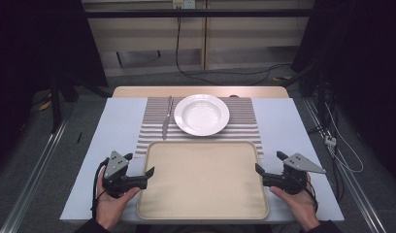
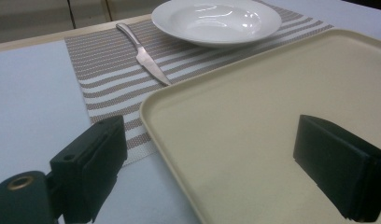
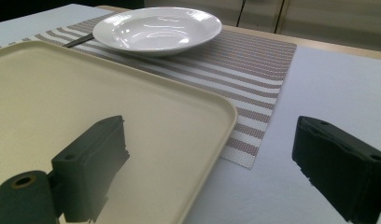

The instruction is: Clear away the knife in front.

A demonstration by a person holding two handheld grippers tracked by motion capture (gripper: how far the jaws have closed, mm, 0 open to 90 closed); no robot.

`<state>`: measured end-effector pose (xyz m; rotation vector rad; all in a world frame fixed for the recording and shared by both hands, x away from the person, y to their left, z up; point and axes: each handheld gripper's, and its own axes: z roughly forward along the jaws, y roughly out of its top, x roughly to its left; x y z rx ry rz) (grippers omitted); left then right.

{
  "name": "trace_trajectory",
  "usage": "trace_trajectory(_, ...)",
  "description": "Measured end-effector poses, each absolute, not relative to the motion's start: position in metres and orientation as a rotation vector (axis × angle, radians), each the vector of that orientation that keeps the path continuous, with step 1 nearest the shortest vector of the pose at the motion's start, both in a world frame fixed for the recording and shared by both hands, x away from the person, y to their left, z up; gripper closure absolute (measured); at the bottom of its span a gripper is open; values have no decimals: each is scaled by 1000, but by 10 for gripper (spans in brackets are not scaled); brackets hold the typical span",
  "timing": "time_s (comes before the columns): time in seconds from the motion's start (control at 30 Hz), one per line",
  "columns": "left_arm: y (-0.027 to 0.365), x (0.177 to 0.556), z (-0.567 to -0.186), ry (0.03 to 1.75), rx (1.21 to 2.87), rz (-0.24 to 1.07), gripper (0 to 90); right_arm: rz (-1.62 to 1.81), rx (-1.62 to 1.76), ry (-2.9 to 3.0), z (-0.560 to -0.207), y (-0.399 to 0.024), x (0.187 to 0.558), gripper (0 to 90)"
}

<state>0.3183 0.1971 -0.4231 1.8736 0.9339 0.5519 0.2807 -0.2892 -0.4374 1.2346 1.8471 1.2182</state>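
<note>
The beige tray [image 1: 203, 182] and white plate [image 1: 201, 114] hold nothing.

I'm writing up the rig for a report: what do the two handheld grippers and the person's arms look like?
Both the left gripper and the right gripper are matte black, each with two blocky jaws and a grey three-cornered plate on top. A black cable trails from the left one, by the hand. Dark sleeves cover the forearms at the bottom edge.

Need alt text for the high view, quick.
Two open grippers, left and right, flank an empty beige tray. Beyond it, a white plate and a knife lie on a striped placemat.
</note>
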Motion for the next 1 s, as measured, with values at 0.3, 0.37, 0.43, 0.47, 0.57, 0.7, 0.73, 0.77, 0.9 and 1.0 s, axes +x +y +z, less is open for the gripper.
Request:
trace_trajectory(0.3,193,324,-422,933,1894,510,88,1216,1249,1844,-438,-290,281,93)
trace_trajectory(0.37,192,325,-421,941,1893,518,88,1207,1255,1847,-438,-290,281,91)
trace_trajectory(0.43,191,326,-422,939,1893,514,88,1210,1255,1849,-438,-290,281,90)
trace_trajectory(0.47,189,329,-421,939,1912,510,87,1204,1255,1848,-438,-289,281,92)
trace_trajectory(0.57,188,335,-420,945,1896,497,82,1208,1256,1847,-438,-290,281,93)
trace_trajectory(0.7,182,342,-417,938,1945,472,90,1215,1264,1848,-438,-291,281,92)
trace_trajectory(0.73,181,344,-417,934,1950,463,92,1216,1264,1848,-438,-291,281,92)
trace_trajectory(0.77,180,346,-416,941,1940,454,88,1216,1267,1846,-438,-291,281,92)
trace_trajectory(0.9,176,355,-413,953,1942,473,87,1229,1267,1847,-438,-292,281,92)
trace_trajectory(1.0,170,365,-410,948,1956,483,91,1230,1265,1850,-438,-292,282,90)
